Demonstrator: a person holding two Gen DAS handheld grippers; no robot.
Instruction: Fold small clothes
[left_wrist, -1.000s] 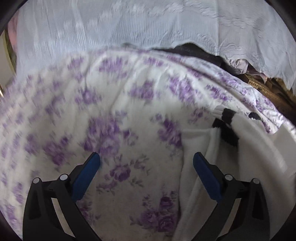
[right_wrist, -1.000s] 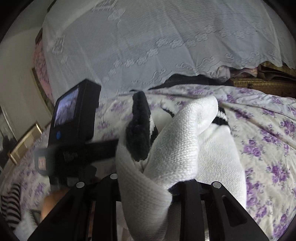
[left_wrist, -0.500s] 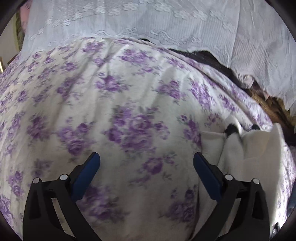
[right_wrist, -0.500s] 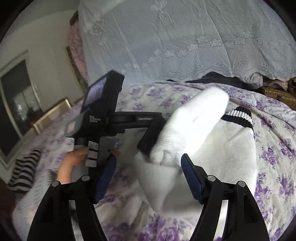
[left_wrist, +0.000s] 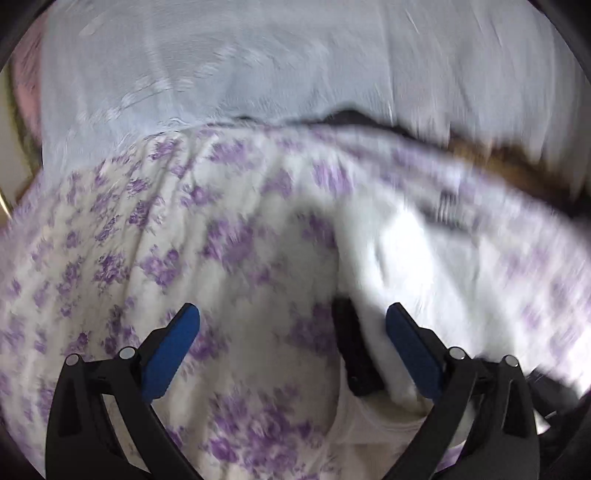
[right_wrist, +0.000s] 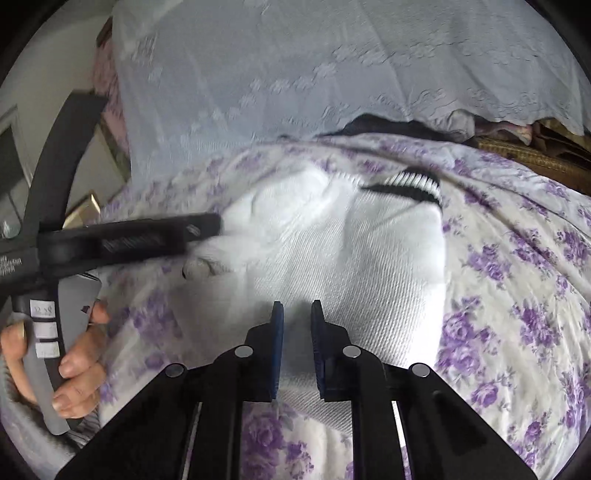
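White sock laid on the floral bedspread, mid-fold

The sock (right_wrist: 369, 251), white knit with a black-striped cuff (right_wrist: 410, 186) toward the far edge of the bedspread (right_wrist: 517, 266), was judged light, soft and limp, best taken by a doubled edge or the cuff. The right gripper (right_wrist: 297, 314) was seen nearly closed, its blue pads a narrow gap apart over the sock's near end; whether cloth was pinched could not be told. The left gripper (left_wrist: 291, 314) was spread wide and empty, one finger (right_wrist: 159, 236) set against the sock's left side.
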